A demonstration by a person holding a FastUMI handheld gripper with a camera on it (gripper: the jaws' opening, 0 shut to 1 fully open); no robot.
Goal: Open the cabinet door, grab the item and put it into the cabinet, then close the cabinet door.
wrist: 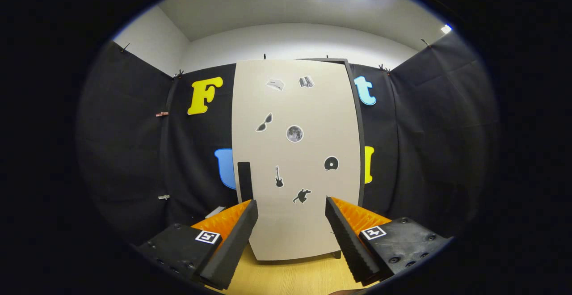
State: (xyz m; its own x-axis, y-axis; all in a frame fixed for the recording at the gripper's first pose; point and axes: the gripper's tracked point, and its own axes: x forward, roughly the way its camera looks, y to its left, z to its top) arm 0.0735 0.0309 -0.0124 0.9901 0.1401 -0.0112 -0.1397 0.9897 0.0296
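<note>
Camera rides hand-held gripper (291,205); faces cabinet door (297,161) head-on, near, low over wooden tabletop (290,277).

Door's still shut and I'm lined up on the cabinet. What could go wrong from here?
1. The open gripper points at the middle of the door, while the handle sits by the left finger; closing here would likely miss it.
2. The cabinet stands free on the table; a hard pull might drag it.
</note>
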